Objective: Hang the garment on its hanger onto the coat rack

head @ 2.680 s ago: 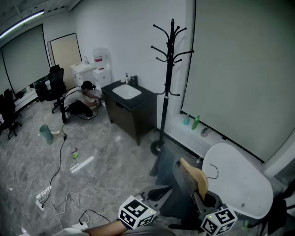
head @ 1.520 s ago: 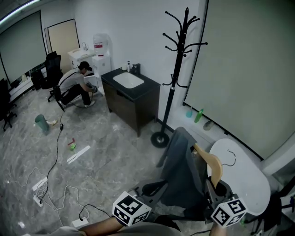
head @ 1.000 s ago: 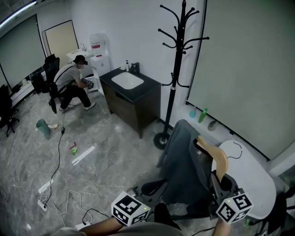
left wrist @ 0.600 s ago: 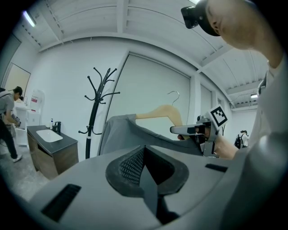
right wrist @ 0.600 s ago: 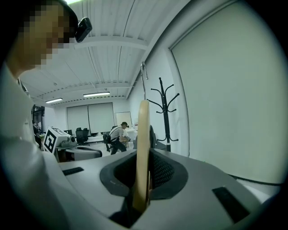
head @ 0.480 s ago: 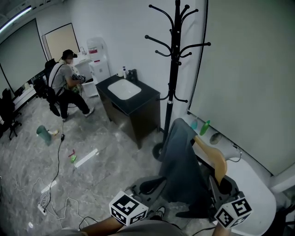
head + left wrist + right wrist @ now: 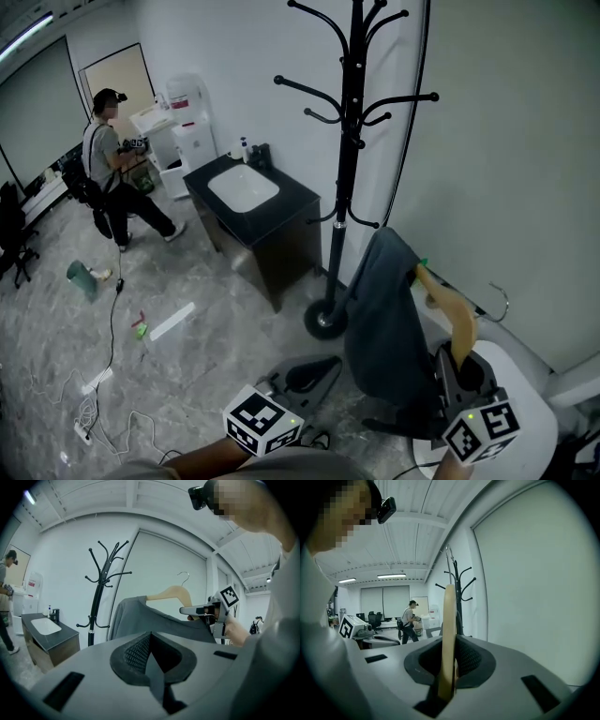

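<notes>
A black vanity cabinet [image 7: 272, 239] with a white rectangular basin [image 7: 243, 189] set in its top stood against the white wall. Beyond it stood a white water dispenser [image 7: 194, 136], near a beige door [image 7: 112, 77]. A person in a grey shirt and dark cap [image 7: 106, 169] stood upright just beside the dispenser. On the grey marbled floor [image 7: 216, 319] lay a teal container [image 7: 80, 278], a flat white strip [image 7: 171, 322] and thin black cables [image 7: 114, 309]. Black office chairs [image 7: 14, 234] stood at the far left.
</notes>
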`<state>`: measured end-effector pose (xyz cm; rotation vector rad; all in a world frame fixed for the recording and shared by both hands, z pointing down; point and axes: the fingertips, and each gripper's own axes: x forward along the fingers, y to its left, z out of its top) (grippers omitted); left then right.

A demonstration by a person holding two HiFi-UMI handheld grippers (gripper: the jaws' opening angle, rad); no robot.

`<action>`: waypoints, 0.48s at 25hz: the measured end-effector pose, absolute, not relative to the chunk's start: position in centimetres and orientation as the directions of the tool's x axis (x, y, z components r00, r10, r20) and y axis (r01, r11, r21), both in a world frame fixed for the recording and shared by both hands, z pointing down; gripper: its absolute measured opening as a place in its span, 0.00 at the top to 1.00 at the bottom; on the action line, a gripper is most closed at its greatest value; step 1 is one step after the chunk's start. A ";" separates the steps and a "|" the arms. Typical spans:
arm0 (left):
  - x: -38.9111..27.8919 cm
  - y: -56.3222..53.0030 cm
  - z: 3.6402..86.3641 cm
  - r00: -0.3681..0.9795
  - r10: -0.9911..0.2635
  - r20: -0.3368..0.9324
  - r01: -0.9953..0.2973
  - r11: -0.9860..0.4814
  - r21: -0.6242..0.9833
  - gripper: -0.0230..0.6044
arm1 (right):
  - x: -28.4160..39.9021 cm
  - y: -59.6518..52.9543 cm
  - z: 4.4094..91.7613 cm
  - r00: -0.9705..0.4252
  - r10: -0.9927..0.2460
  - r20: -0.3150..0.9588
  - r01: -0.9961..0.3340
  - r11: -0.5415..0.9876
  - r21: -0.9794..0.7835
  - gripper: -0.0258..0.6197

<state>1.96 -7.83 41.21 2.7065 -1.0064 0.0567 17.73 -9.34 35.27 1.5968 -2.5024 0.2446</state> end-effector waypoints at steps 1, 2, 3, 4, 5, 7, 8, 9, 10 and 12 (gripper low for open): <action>2.1 -9.1 41.3 0.768 -0.629 0.121 -0.639 -0.737 0.222 0.96 | 18.0 -10.5 35.3 -0.397 -0.889 0.226 -0.916 0.399 -0.042 0.88; 2.1 -10.5 41.4 0.775 -0.621 0.118 -0.630 -0.745 0.221 0.96 | 18.3 -11.7 35.4 -0.376 -0.898 0.229 -0.925 0.380 -0.032 0.88; 2.1 -11.9 41.4 0.782 -0.612 0.114 -0.621 -0.752 0.220 0.96 | 18.6 -13.0 35.4 -0.353 -0.906 0.234 -0.933 0.358 -0.021 0.88; 2.0 -13.5 41.4 0.790 -0.604 0.111 -0.612 -0.760 0.219 0.96 | 18.7 -14.2 35.4 -0.328 -0.914 0.239 -0.942 0.336 -0.011 0.88; 1.8 -15.1 41.3 0.797 -0.595 0.106 -0.602 -0.768 0.218 0.96 | 18.8 -15.4 35.4 -0.304 -0.921 0.243 -0.950 0.313 0.000 0.88; 1.4 -18.3 41.0 0.812 -0.576 0.095 -0.582 -0.786 0.210 0.96 | 19.0 -17.9 35.4 -0.252 -0.935 0.248 -0.964 0.266 0.022 0.88; 1.1 -19.9 40.9 0.818 -0.568 0.090 -0.573 -0.794 0.202 0.96 | 19.1 -19.1 35.4 -0.226 -0.942 0.248 -0.970 0.242 0.032 0.88; 0.8 -21.6 40.8 0.823 -0.562 0.085 -0.567 -0.801 0.195 0.96 | 19.3 -20.4 35.5 -0.202 -0.948 0.246 -0.975 0.218 0.041 0.88; 0.5 -23.1 40.9 0.827 -0.557 0.083 -0.562 -0.805 0.189 0.96 | 19.5 -21.8 35.5 -0.178 -0.954 0.243 -0.979 0.195 0.049 0.88; -0.1 -25.8 41.0 0.833 -0.548 0.083 -0.553 -0.813 0.184 0.96 | 19.9 -24.2 35.4 -0.133 -0.962 0.241 -0.986 0.154 0.071 0.88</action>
